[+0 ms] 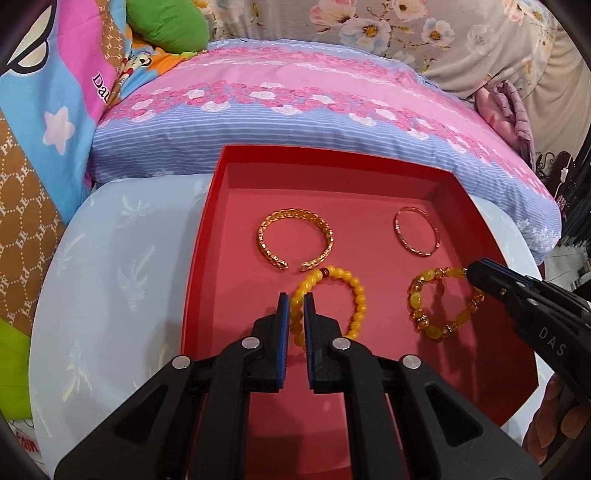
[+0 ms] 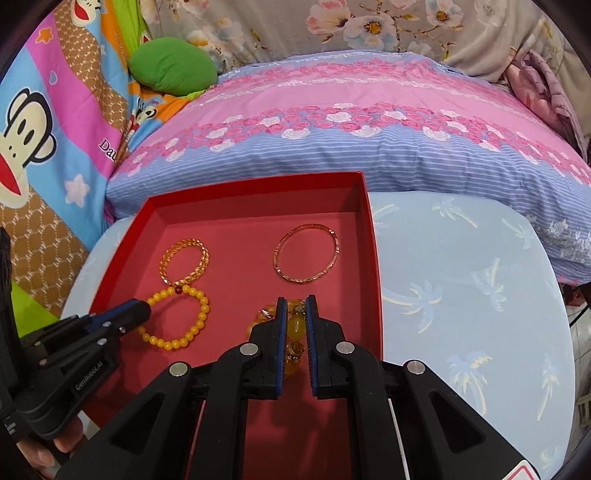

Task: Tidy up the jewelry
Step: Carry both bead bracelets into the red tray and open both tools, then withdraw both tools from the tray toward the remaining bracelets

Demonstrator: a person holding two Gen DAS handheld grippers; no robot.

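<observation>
Pale blue palm-print table point(image 2: 461, 266); pink-and-blue rose pillow point(image 2: 351, 122) behind it, cartoon monkey blanket point(image 2: 44, 122) left, grey floral fabric point(image 2: 369, 26) at back.

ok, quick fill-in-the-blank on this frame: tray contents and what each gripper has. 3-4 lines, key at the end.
1. The red tray holds ____ bracelets in all.
2. The left gripper is shut on the plain ____ bead bracelet.
3. The right gripper is shut on the amber bead bracelet, which lies nearest the tray's ____ wall in the right wrist view.
4. The open-ended gold cuff lies ____ the tray.

Missing words: four; yellow; right; inside
</observation>
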